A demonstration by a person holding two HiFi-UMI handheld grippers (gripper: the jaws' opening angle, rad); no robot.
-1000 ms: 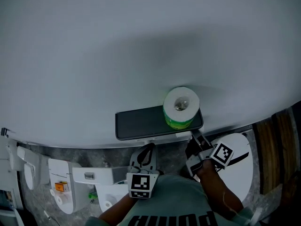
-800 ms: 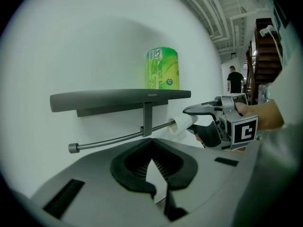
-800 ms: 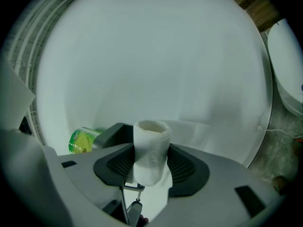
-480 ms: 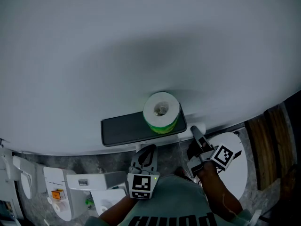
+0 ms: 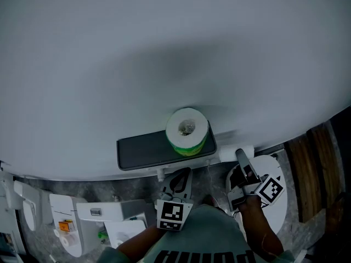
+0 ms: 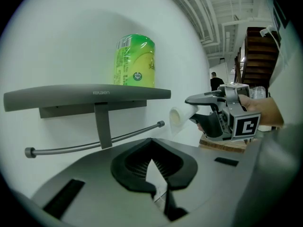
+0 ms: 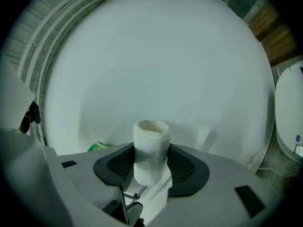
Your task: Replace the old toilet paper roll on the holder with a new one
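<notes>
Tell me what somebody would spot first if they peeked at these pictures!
The bright green wrapped roll standing upright on the dark shelf against the white wall jumps out first. Next is the skinny, nearly used-up white roll pinched in the right tool, off to the right of the shelf. Under the shelf, the thin holder bar is bare.

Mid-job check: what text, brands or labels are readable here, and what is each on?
Grey shelf, front edge: small brand word, too blurred to read.
Green wrapped roll: print and round logo, too small to read.
Shirt: large letters, cut off by the frame edge.
No text reads clearly.
</notes>
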